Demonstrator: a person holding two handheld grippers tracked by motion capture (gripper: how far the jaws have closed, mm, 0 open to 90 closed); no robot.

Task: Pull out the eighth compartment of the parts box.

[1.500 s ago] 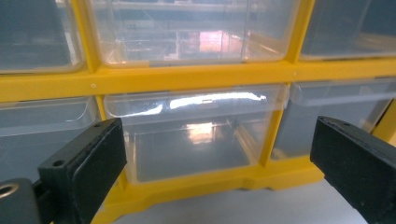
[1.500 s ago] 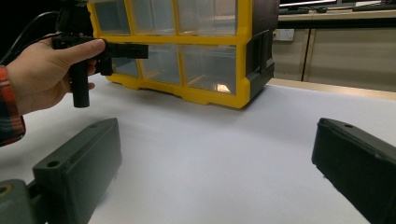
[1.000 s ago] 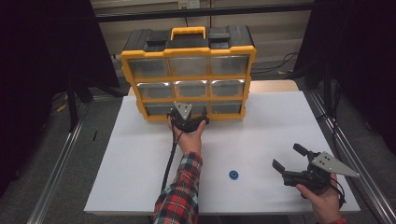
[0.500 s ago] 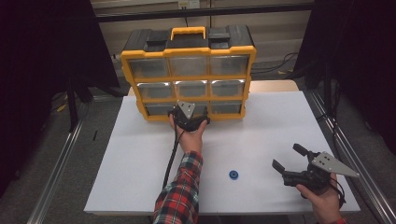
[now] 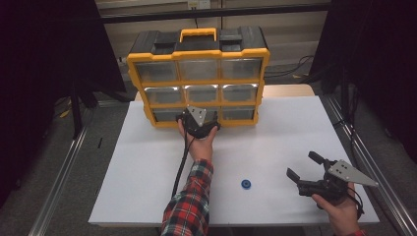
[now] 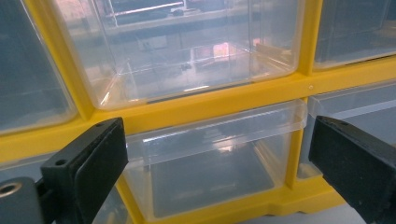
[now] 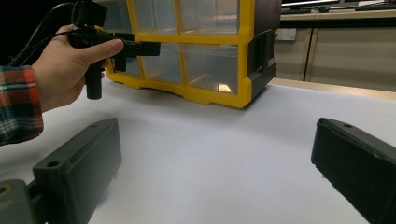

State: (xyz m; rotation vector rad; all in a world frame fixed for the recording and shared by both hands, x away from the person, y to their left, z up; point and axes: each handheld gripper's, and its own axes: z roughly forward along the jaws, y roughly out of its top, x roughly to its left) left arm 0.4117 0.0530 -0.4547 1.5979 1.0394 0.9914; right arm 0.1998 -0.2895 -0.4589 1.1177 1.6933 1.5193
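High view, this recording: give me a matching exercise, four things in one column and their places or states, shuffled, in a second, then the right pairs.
Things:
1. left hand-held gripper
2. right hand-held gripper
3. blue ring
4. drawer cabinet

Places or states:
A. lying alone on the white table
B. jaws open, at the bottom middle drawer
C. standing at the table's far edge
D. jaws open, near the table's front right corner

Pairs: 1-B, 2-D, 3-A, 4-C

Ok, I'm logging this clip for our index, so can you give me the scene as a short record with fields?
work in hand: left tool at bottom middle drawer of yellow drawer organizer
left tool: open, jaws either side of the drawer front
right tool: open, holds nothing, near right table edge
loose item: small blue ring on table
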